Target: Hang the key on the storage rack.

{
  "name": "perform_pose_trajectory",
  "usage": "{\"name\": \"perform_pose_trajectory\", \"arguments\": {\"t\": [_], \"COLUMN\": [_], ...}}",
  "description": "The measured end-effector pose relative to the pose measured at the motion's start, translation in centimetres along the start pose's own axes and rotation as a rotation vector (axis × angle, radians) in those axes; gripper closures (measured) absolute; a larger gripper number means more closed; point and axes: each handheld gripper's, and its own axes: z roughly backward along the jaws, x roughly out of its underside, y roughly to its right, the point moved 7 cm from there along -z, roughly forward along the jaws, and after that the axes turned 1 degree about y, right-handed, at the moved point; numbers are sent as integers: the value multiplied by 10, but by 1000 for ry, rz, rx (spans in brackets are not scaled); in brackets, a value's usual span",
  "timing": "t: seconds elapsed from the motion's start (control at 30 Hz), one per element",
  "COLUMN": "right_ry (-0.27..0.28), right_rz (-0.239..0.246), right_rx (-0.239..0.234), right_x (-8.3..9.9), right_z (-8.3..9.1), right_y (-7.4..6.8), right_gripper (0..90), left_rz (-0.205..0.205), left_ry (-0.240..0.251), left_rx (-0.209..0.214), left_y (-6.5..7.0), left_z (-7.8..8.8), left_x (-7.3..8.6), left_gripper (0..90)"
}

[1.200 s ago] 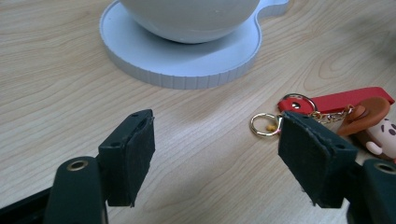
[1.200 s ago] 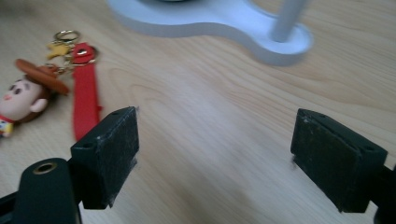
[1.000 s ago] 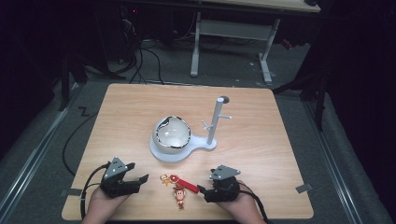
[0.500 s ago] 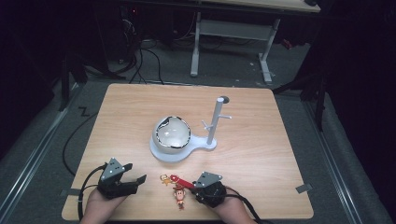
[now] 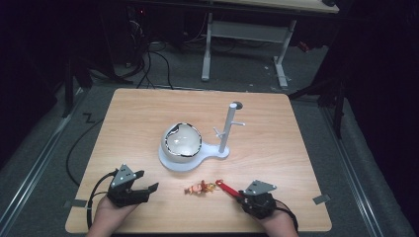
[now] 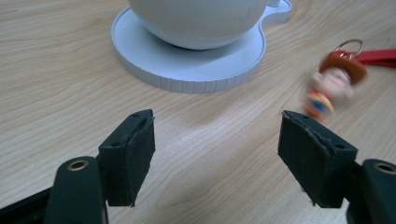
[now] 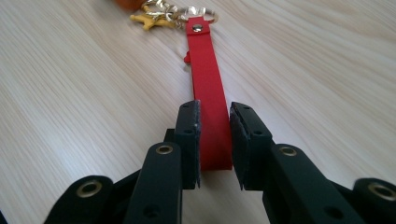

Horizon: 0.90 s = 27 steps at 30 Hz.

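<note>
Since clamping the red strap (image 7: 212,107), right gripper (image 7: 215,122) has dragged it rightward

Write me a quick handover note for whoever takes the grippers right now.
Right gripper: shut on the red strap of the keychain, low over the table's near edge.
Left gripper: open, empty, resting at near left.
Keychain figure lies on the wood in front of the white stand and its bowl.
Done: strap gripped.
Left: probably lift it and hang its ring on a stand peg.
</note>
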Motion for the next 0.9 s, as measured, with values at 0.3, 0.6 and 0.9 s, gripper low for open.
{"name": "perform_pose_trajectory", "arguments": {"t": [0.3,0.6,0.9], "right_ry": [-7,26,-43], "right_rz": [-92,-136,-68], "right_rx": [71,44,27], "right_x": [40,37,9], "right_z": [40,45,29], "right_y": [23,21,22], "right_gripper": [722,531,501], "left_rz": [-16,-19,-14], "left_ry": [-11,-20,-22], "left_rx": [5,4,1], "left_y": [3,3,3], "left_z": [-4,-4,-2], "left_x": [-1,1,3], "left_gripper": [280,280,280]}}
